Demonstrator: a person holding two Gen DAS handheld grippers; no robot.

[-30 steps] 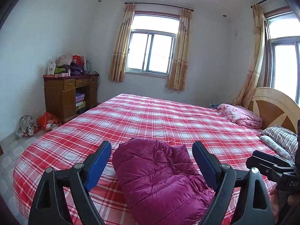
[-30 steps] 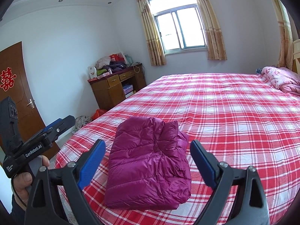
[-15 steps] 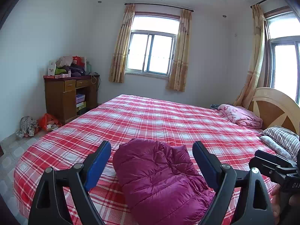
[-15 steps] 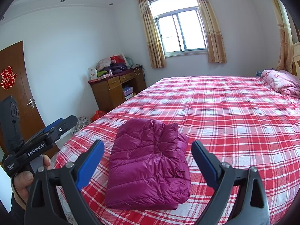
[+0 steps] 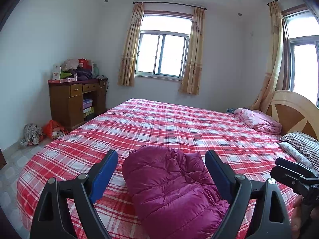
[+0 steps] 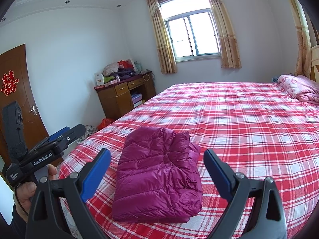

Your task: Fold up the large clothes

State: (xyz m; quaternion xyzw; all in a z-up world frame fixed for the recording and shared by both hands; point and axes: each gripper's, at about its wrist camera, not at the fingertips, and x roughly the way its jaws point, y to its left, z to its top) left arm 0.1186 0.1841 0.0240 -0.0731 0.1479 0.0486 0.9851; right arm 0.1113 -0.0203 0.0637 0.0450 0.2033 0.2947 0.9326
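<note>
L gripper [image 5: 161, 171]: jaws spread wide, nothing held, hangs above the near end of the bed, clear of the cloth.
R gripper [image 6: 157, 171]: also spread wide & empty; person's hand grips the L unit's handle at the edge of the R view.
Jacket [image 6: 159, 175]: magenta quilted puffer, already folded to a thick, roughly rectangular bundle; lies on the plaid bedspread [image 6: 249, 123] near the bed's foot corner.
Key relation: jacket sits ahead of & below both grippers, framed between each pair of fingers; long axis runs away from the cams. Neither hand clearly nearer.
Texture: shiny slick shell, stitched puffy channels, soft, prob. springs back; top edge rounded, one side shows layered flaps.
Judgement: fold looks about done.
Around: pink blanket [image 6: 299, 87] by the headboard, striped pillow [image 5: 299, 143], wooden desk [image 5: 75, 101] w/ clutter, curtained window [image 5: 163, 53].
</note>
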